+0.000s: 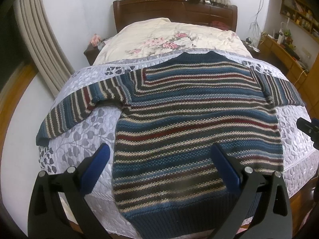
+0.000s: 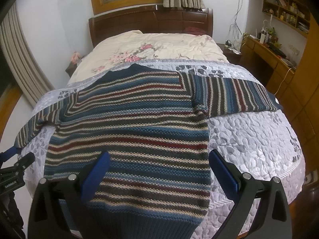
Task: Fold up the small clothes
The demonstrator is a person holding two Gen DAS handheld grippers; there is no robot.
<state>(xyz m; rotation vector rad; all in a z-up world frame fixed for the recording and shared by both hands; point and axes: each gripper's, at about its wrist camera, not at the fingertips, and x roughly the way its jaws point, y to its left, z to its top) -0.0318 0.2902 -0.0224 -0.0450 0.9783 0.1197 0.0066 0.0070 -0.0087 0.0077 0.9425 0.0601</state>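
A bed (image 1: pixel 103 179) with a dark wooden headboard (image 1: pixel 175 10) fills both views, its near half under a grey leaf-patterned quilted cover (image 1: pixel 87 135) and its far half under a cream floral duvet (image 1: pixel 159 35). On the grey cover lies a striped knit sweater (image 1: pixel 189 123), flat, sleeves spread out to both sides, collar toward the headboard and dark ribbed hem hanging at the near edge of the bed. The chunky knit looks soft, thick and fairly heavy, likely to sag and stretch rather than slide, so the firmer ribbed hem corners or the sleeve cuffs seem the best places to pinch. The left gripper (image 1: pixel 159 169) hovers over the hem's left part, its blue fingers (image 1: pixel 95 169) spread wide and holding nothing; the right gripper (image 2: pixel 159 171) hovers over the hem's right part, equally wide and empty. The left wrist view shows the whole left sleeve (image 1: pixel 79 109) down to its cuff; the right wrist view shows the right sleeve (image 2: pixel 235 95) at full length, plus a wooden desk (image 2: pixel 265 53) and wall shelves (image 2: pixel 285 12) more clearly.
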